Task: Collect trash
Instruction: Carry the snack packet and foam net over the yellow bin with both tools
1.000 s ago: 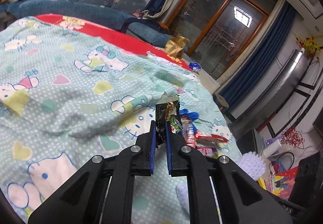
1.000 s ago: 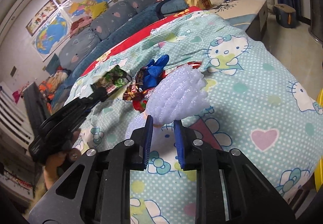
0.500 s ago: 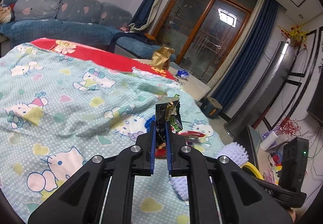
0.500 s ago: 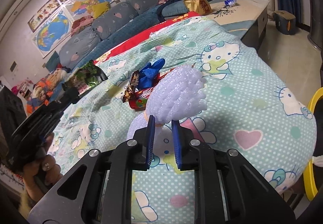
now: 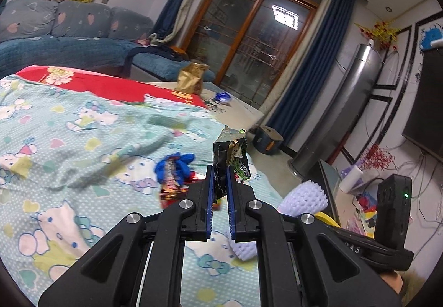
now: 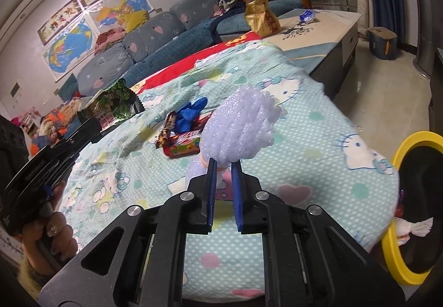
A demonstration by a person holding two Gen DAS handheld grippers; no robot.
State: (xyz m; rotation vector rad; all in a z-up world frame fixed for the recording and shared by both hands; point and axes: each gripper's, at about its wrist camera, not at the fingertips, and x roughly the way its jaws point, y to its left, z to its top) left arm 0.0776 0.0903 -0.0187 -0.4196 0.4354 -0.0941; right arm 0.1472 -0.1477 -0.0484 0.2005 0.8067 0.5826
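Note:
My left gripper is shut on a crumpled dark green snack wrapper and holds it up above the bed; the wrapper also shows in the right wrist view. My right gripper is shut on a pale lilac foam net, lifted over the bed; it shows in the left wrist view too. On the Hello Kitty blanket lie a blue glove, a brown candy wrapper and a red packet.
A yellow-rimmed bin with a dark inside stands at the bed's right edge. A gold bag and a blue wrapper sit on a low table beyond the bed. A sofa runs behind.
Both grippers have risen and drawn back from the trash pile with their loads. The yellow-rimmed bin has come into the right wrist view.

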